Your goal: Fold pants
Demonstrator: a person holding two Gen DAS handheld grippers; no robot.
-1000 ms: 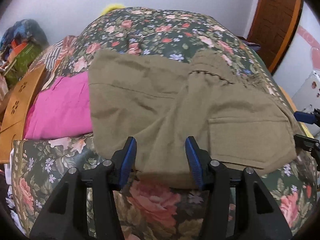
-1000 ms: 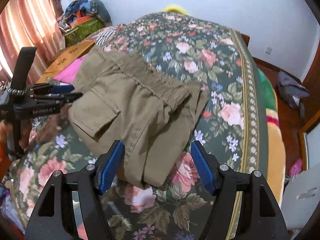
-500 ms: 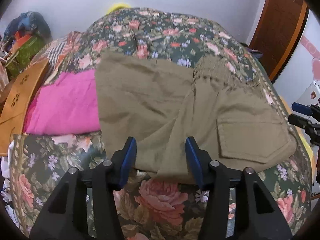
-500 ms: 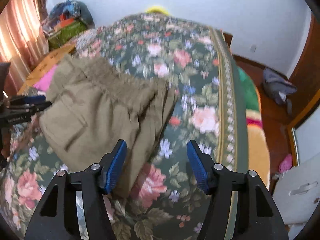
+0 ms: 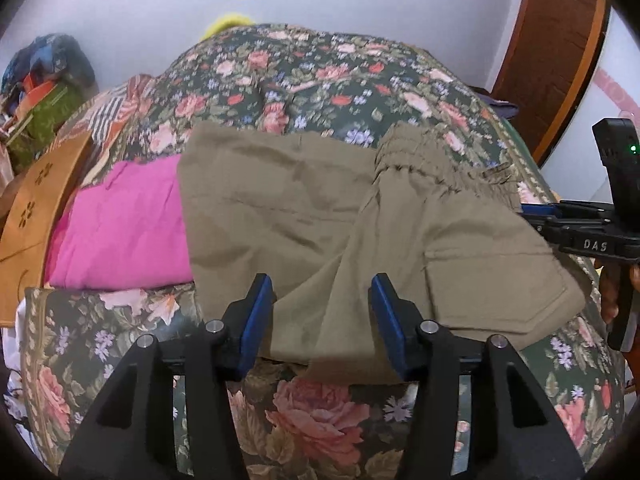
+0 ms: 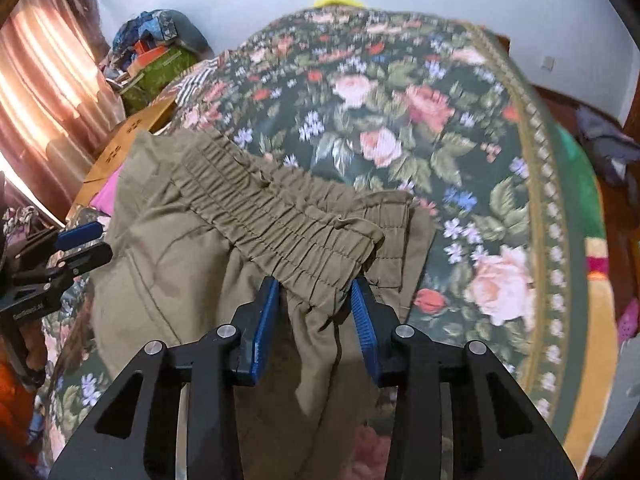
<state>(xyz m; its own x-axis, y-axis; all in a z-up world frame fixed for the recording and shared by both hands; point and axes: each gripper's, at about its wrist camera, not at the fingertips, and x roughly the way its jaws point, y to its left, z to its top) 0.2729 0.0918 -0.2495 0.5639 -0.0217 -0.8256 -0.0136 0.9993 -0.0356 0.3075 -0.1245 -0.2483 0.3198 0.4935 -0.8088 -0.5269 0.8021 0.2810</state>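
Observation:
Olive pants (image 5: 280, 208) lie crumpled on a floral bedspread (image 5: 320, 72), with a flap pocket (image 5: 492, 280) on the right. My left gripper (image 5: 322, 284) hovers open over the near edge of the pants; the cloth below shows through the gap. In the right wrist view the gathered elastic waistband (image 6: 280, 220) runs across the pants (image 6: 172, 264), and its near end sits between the blue pads of my right gripper (image 6: 315, 286), whose jaws are closing. The right gripper (image 5: 536, 212) also shows at the far right of the left wrist view, and the left gripper (image 6: 92, 244) at the left of the right wrist view.
A pink cloth (image 5: 120, 224) lies left of the pants, beside a wooden board (image 5: 32, 216). A pile of bags and clothes (image 6: 160, 48) sits by the curtain (image 6: 44, 80). A brown door (image 5: 556, 40) stands at the right. The bedspread (image 6: 400, 100) stretches beyond the waistband.
My right gripper has swung left and forward onto the waistband end, and its jaws have narrowed around it. The left gripper has hardly moved.

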